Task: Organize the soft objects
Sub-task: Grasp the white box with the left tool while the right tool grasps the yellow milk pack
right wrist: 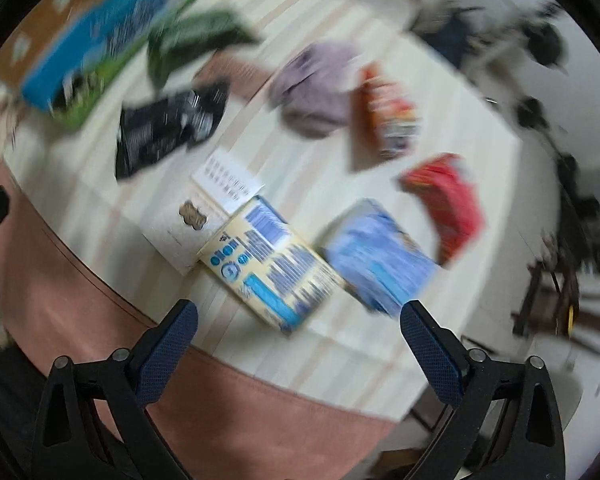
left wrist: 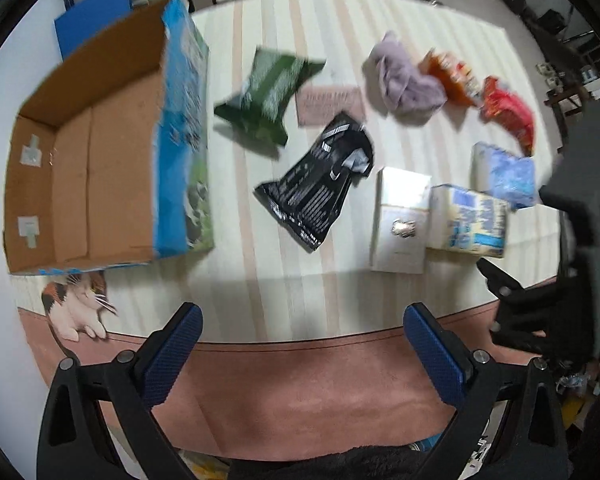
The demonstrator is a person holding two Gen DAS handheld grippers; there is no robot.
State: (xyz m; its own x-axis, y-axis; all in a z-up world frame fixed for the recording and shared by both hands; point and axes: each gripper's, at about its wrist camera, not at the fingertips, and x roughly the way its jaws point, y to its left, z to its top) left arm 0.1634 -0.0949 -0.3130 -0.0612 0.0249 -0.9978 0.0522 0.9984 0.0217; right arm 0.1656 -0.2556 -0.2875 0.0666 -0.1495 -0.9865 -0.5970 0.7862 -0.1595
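Observation:
Soft packs lie scattered on a striped cream cloth (left wrist: 260, 216): a green bag (left wrist: 266, 96), a black bag (left wrist: 320, 180), a lilac cloth (left wrist: 404, 76), an orange pack (left wrist: 452, 76), a red bag (left wrist: 508, 114), a blue tissue pack (left wrist: 506, 172), a yellow-blue pack (left wrist: 468, 220) and a white box (left wrist: 402, 220). An open cardboard box (left wrist: 100, 160) stands at the left. My left gripper (left wrist: 302, 344) is open and empty above the table's near edge. My right gripper (right wrist: 298, 340) is open and empty, just short of the yellow-blue pack (right wrist: 268, 268). The right wrist view is blurred.
A pink table border (left wrist: 300, 392) runs along the near edge, with a cat picture (left wrist: 78, 306) at the left. The right gripper's black body (left wrist: 560, 260) shows at the right of the left wrist view. Chairs and furniture stand beyond the table.

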